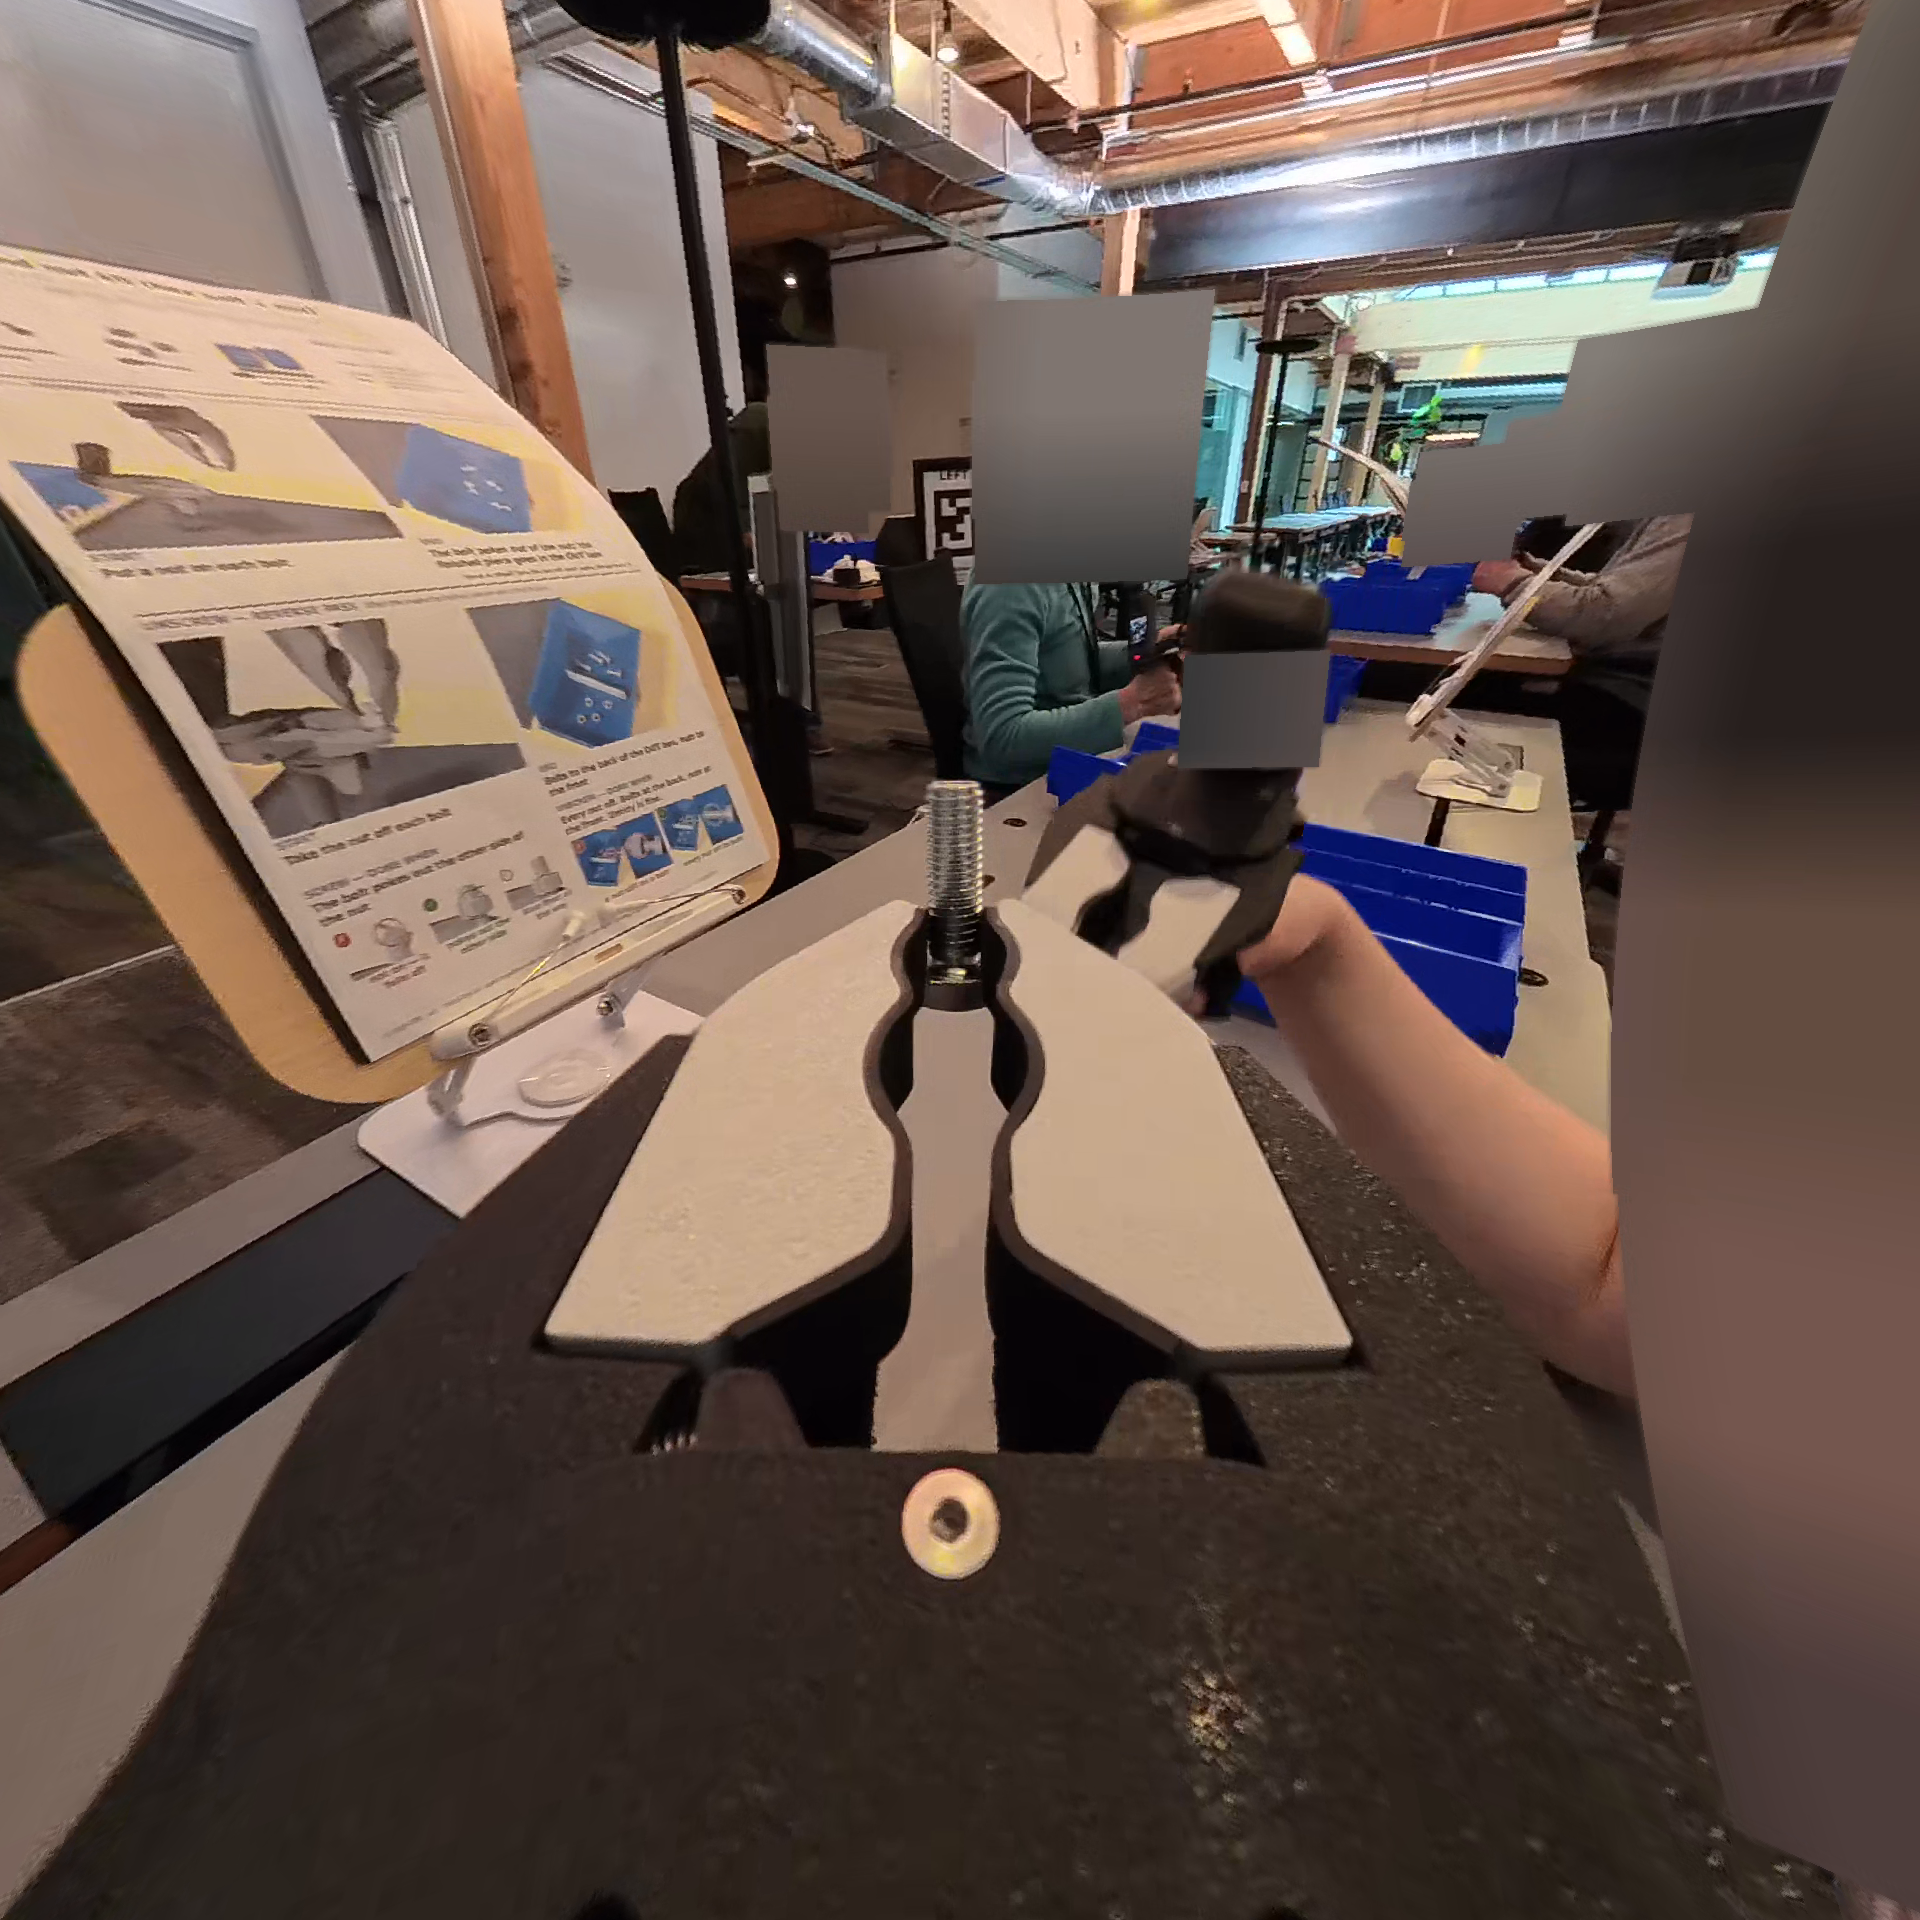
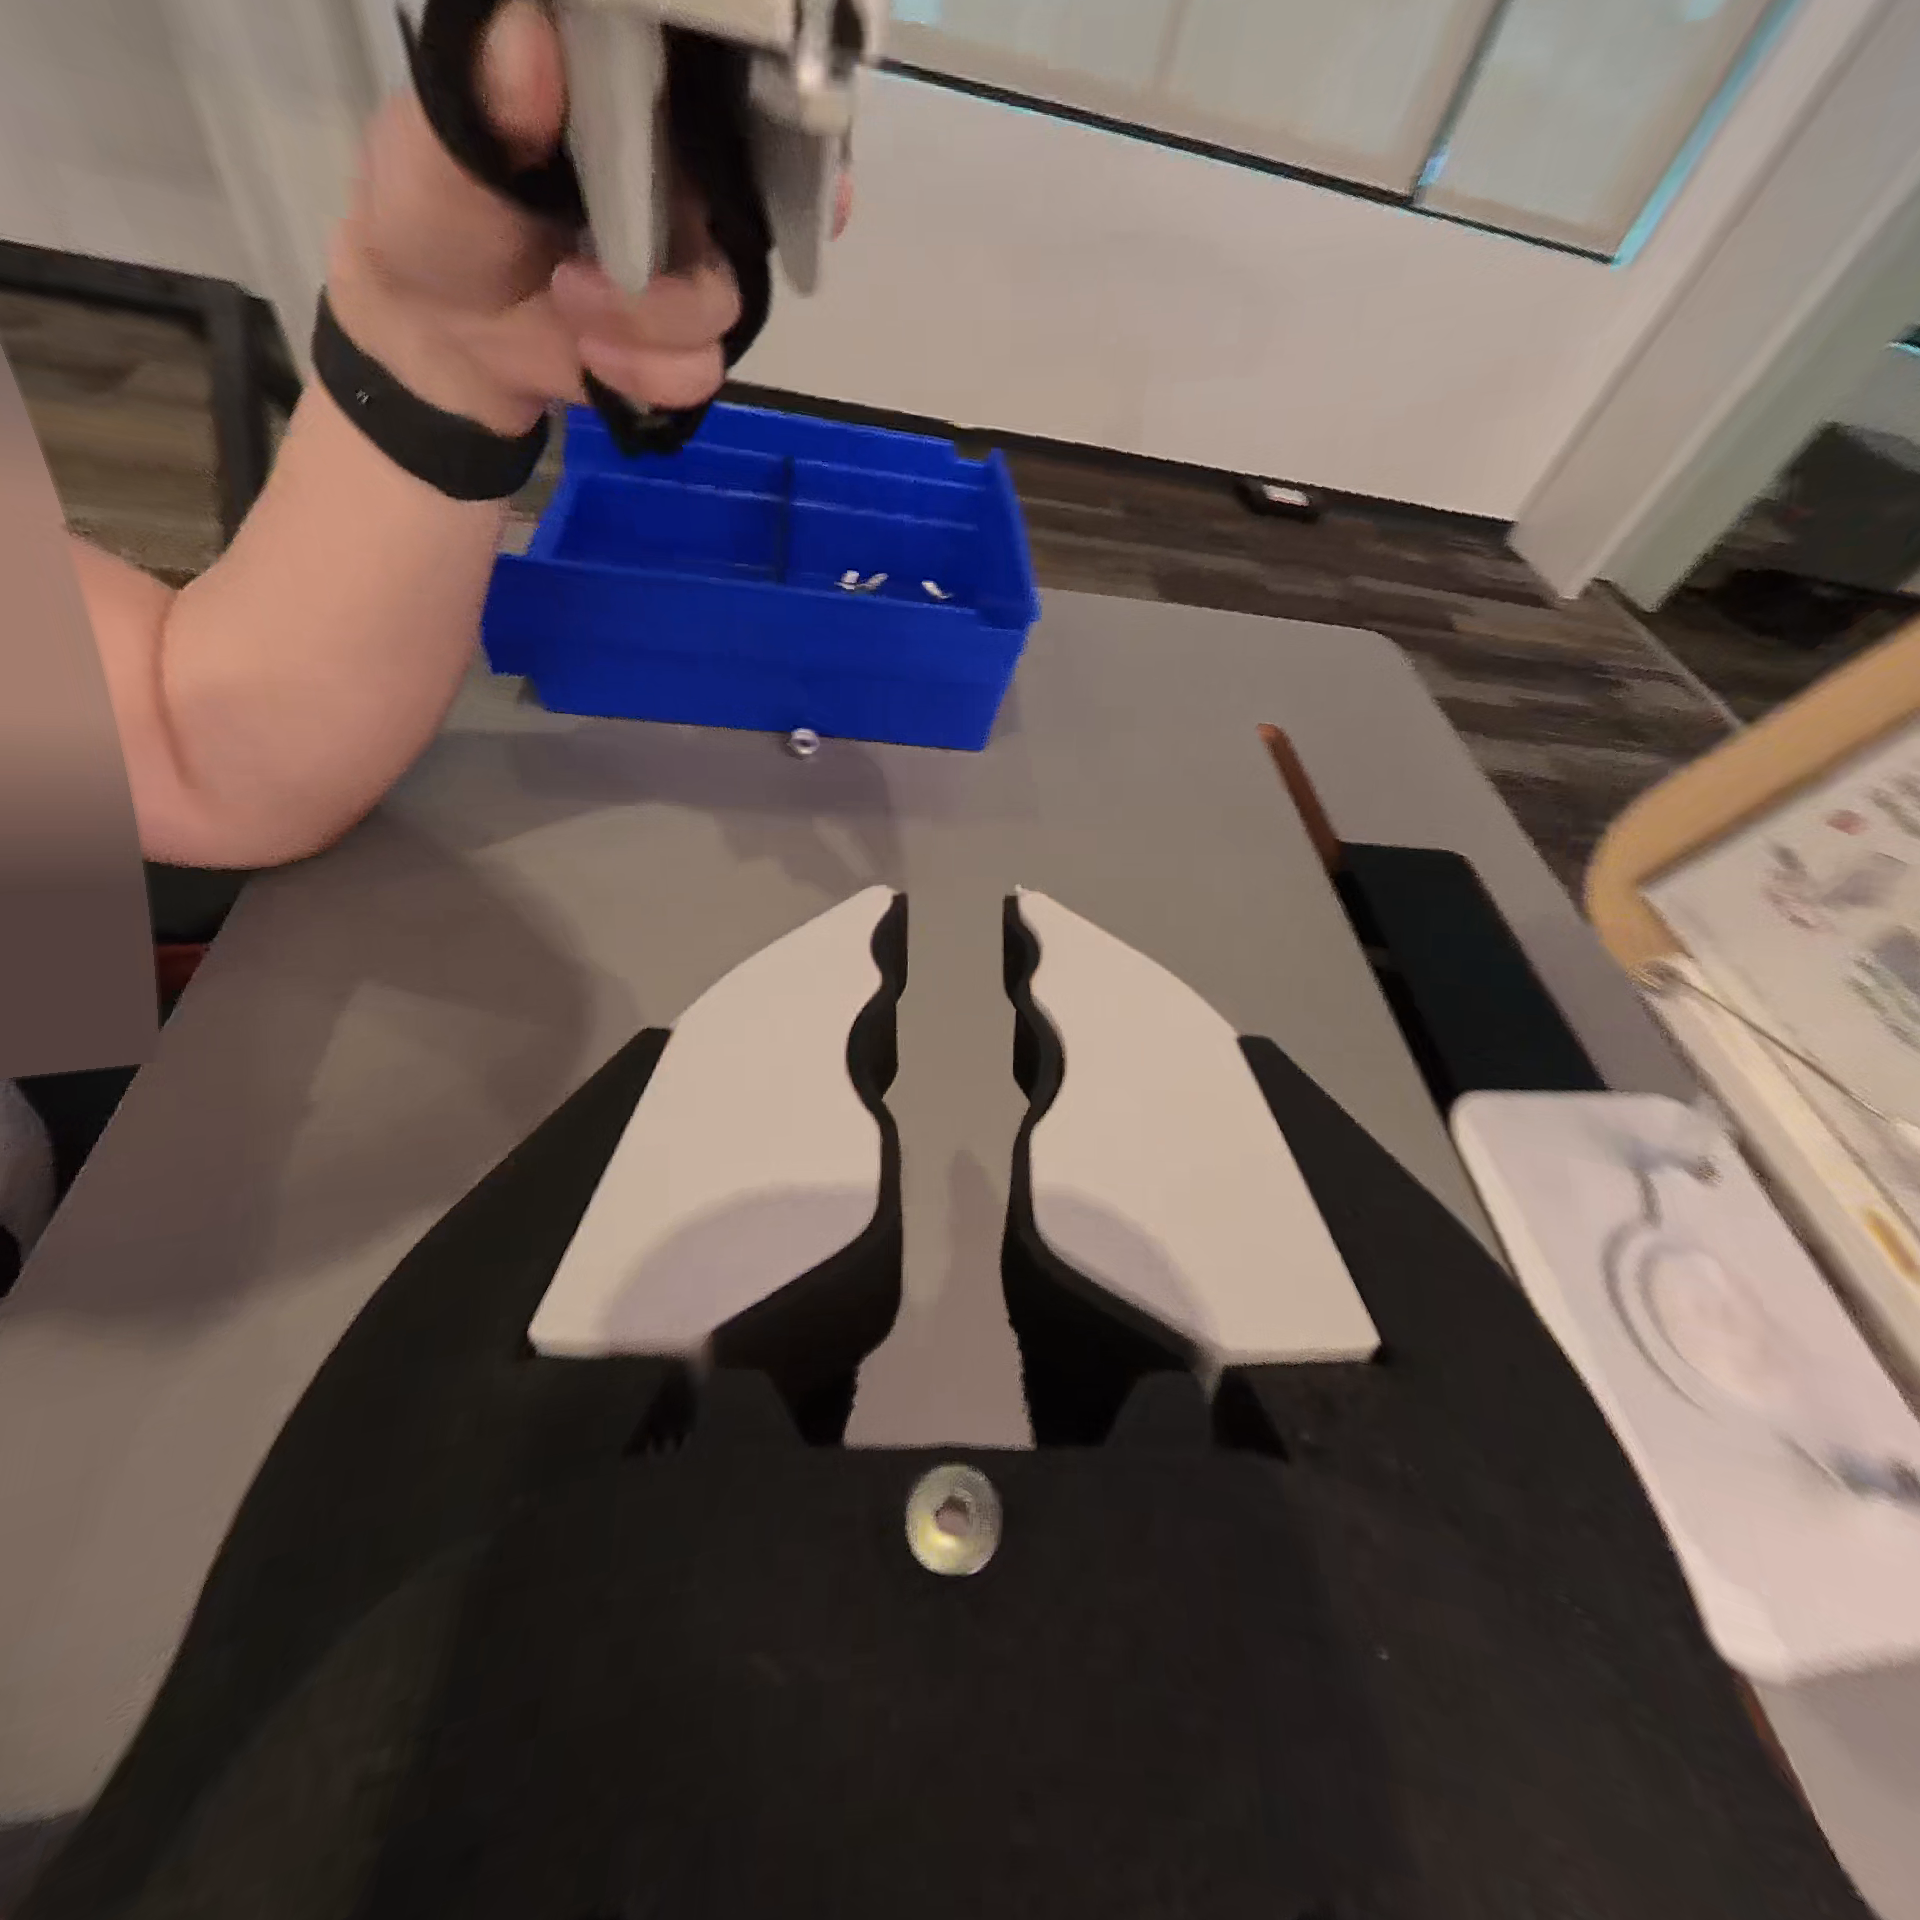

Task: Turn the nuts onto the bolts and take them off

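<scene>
the left gripper (image 1: 954,940) was closed on one bolt (image 1: 954,847), pinching it at the head end in the notch near its tips, so the head itself was mostly hidden between the fingers; the threaded shank stood upright and bare above them; grey mosaic patches covered parts of the left wrist view, and the blue bins (image 1: 1413,914) on the worktop (image 1: 1538,1049) behind the right gripper (image 1: 1164,914) were partly cut off by them; the right wrist view was blurred; there the right gripper (image 2: 954,904) stood narrowly parted with nothing between its fingers, above the worktop (image 2: 623,883); one nut (image 2: 801,744) lay on the worktop just beside the near wall of a blue bin (image 2: 769,665) toward the far edge; some small silver pieces (image 2: 883,584) lay in the bin's right compartment, too small to tell their kind or number; an instruction sheet (image 1: 343,644) on a stand stood at the worktop's edge.
</scene>
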The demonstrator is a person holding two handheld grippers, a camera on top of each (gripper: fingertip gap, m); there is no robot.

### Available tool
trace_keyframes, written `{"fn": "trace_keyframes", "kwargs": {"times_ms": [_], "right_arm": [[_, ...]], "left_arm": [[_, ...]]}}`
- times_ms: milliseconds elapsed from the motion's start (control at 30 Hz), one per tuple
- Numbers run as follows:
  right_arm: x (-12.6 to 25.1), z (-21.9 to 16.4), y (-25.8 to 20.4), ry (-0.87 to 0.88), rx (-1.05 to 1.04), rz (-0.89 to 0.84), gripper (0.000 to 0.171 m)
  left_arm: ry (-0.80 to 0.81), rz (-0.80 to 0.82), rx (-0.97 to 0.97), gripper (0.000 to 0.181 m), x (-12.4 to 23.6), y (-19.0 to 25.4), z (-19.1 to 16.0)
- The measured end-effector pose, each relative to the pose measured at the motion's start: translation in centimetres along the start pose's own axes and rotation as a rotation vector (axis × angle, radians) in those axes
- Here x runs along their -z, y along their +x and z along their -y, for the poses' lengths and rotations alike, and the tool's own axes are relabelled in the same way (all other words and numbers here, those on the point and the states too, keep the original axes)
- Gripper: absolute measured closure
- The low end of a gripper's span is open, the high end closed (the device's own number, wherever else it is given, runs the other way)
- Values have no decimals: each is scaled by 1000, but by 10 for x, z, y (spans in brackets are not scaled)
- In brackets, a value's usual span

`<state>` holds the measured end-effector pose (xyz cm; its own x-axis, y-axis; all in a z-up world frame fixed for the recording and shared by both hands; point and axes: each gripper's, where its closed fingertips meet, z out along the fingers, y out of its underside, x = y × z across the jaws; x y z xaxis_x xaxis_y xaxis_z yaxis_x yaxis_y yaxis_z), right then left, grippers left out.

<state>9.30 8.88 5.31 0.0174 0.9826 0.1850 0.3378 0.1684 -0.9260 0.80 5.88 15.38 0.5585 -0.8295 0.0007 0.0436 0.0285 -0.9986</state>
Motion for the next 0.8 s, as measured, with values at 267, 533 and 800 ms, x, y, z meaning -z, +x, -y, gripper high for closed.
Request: {"fn": "trace_keyframes", "kwargs": {"times_ms": [267,533,800], "right_arm": [[-155,-49,-61,-53,-87,399,149],[-251,-66,-55,-109,17,490,148],[-319,-84,-55,-251,321,464,144]], "left_arm": [[59,120,-8,172,50,-18,20],[120,215,-26,172,94,-30,34],[195,229,-21,172,120,-29,45]]}}
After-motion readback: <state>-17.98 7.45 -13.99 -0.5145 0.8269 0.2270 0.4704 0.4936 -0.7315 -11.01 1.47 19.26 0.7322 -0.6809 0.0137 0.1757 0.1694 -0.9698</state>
